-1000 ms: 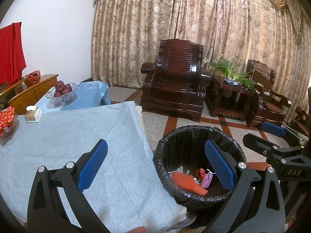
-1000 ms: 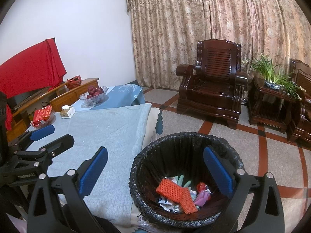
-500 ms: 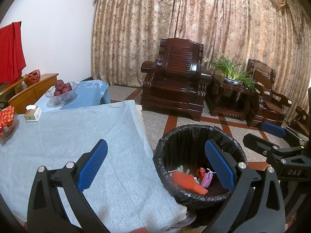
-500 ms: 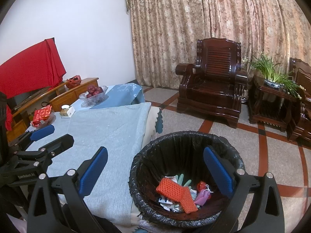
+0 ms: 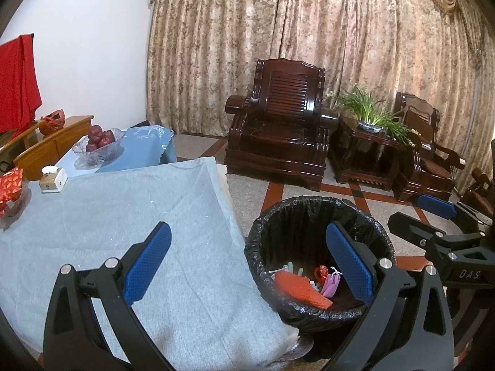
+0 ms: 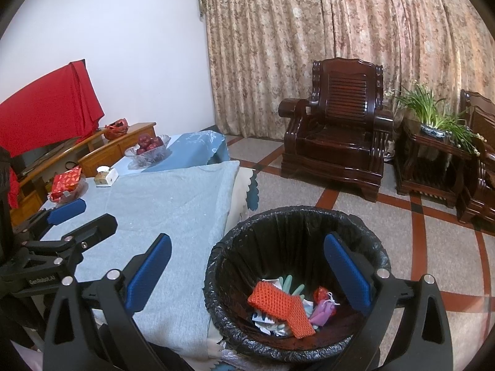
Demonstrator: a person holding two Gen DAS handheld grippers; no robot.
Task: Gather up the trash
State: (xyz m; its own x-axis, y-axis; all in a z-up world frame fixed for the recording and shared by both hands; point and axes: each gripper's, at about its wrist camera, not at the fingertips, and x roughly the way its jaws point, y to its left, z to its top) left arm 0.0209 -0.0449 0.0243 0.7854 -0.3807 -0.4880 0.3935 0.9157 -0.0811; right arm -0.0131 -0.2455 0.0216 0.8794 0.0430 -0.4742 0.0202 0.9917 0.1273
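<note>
A bin lined with a black bag [image 5: 297, 207] [image 6: 247, 225] stands on the floor at the table's right edge. Inside lie an orange net piece [image 6: 280, 307] [image 5: 298, 287], a small red item [image 6: 321, 294], a purple item [image 6: 323, 310] and pale scraps. My left gripper [image 5: 247, 266] is open and empty, over the table edge and the bin. My right gripper [image 6: 247, 269] is open and empty above the bin's left rim. The right gripper shows in the left wrist view [image 5: 433, 216]; the left gripper shows in the right wrist view [image 6: 68, 216].
The table has a grey-blue cloth [image 5: 108, 216] [image 6: 173, 204]. At its far end stand a glass bowl of red fruit [image 5: 99, 145], a small tissue box [image 5: 52, 181] and a red packet [image 5: 10, 185]. Dark wooden armchairs [image 5: 281, 136] and a plant [image 5: 368, 111] stand beyond.
Nearly nothing has changed. Both grippers stay open and empty; the views have shifted only slightly.
</note>
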